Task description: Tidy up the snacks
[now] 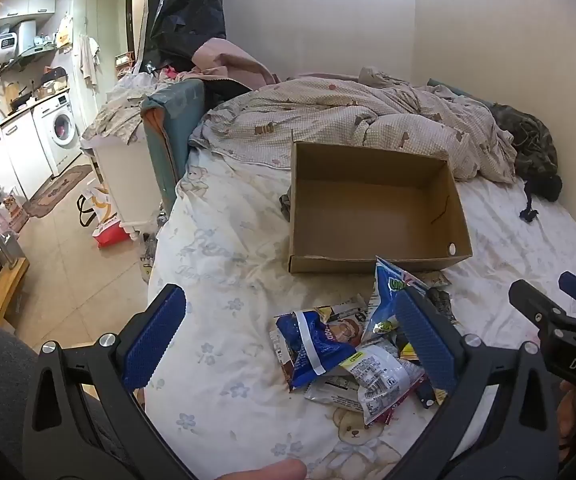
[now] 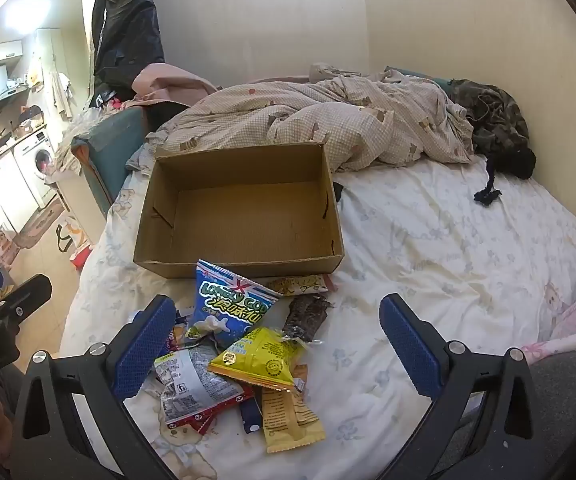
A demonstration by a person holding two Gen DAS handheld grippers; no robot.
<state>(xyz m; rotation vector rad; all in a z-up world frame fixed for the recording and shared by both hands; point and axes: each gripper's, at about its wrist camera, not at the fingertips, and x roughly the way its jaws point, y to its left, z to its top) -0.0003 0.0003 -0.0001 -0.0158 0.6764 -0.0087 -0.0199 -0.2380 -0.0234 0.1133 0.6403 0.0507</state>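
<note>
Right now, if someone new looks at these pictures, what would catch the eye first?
First, the open cardboard box, empty, in the middle of the bed sheet. Just in front of it lies a loose heap of snack packets, with a blue packet leaning near the box and a yellow packet on top. Behind the box is a crumpled checked duvet.

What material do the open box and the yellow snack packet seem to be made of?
Open box: plain brown cardboard, matte, apparently corrugated; faint ribbing shows on its floor. Yellow snack packet: probably thin plastic film, glossy; it wrinkles and catches the light.
</note>
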